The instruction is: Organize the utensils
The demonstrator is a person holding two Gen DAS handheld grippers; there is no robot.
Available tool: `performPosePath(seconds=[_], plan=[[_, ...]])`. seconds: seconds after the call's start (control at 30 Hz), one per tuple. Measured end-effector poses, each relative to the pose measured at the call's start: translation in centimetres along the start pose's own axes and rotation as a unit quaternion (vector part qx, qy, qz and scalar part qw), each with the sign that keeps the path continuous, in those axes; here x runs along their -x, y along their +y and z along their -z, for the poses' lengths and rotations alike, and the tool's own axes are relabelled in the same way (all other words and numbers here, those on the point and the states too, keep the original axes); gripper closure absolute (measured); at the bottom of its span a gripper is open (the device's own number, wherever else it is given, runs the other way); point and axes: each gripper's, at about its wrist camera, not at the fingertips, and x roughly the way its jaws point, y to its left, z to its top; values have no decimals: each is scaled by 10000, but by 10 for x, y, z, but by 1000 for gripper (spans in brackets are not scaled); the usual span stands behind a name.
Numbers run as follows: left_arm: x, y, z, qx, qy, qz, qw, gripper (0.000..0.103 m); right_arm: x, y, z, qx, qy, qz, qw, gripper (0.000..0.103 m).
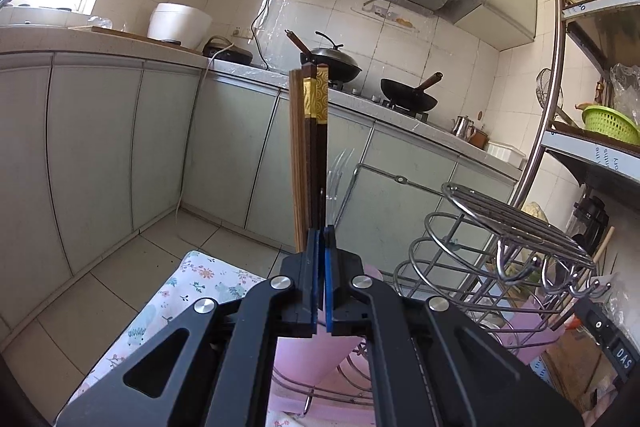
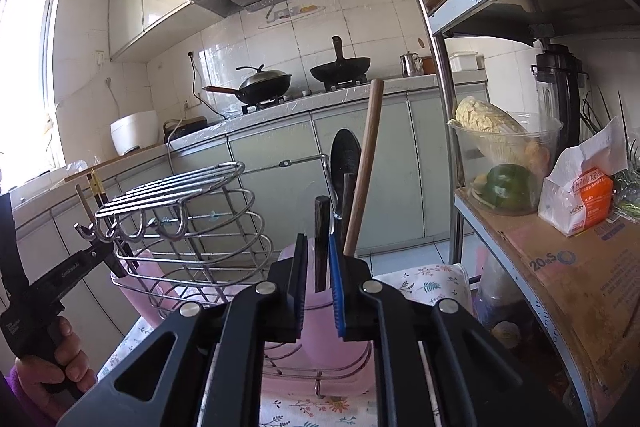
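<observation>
The left tool was shut tight on a bunch of chopsticks, which stood straight up, long way up & down, gold ends on top, just left of the wire rack. The right tool was a bit open, w/ a dark knife handle between its pads, not squeezed; the knife stood upright in the pink cup. Step looked like sorting utensils into holders. Next, the chopsticks prob. needed lowering tips-first into a holder.
</observation>
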Motion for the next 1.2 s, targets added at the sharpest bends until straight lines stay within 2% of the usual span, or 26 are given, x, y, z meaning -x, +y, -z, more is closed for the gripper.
performPosePath(seconds=[0.17,0.23,0.3,0.6,0.77,0.93,1.2], plan=[[1,1,0,-60,220,-4,9997,99,2,4,2,40,87,21,10000,89],[2,3,0,-24,326,3,9995,86,4,6,3,53,106,22,9999,82],[2,7,1,62,449,55,9990,78,5,6,3,25,115,6,9999,75],[14,16,-2,169,581,149,9981,65,13,14,6,144,252,-37,9996,71],[21,18,-5,264,642,195,9974,63,18,15,10,121,355,-144,9992,70],[30,11,-5,36,762,201,9969,58,22,14,14,26,461,-195,9987,69],[45,-5,7,-275,1044,354,9935,58,32,15,22,-8,639,-177,9978,69]])
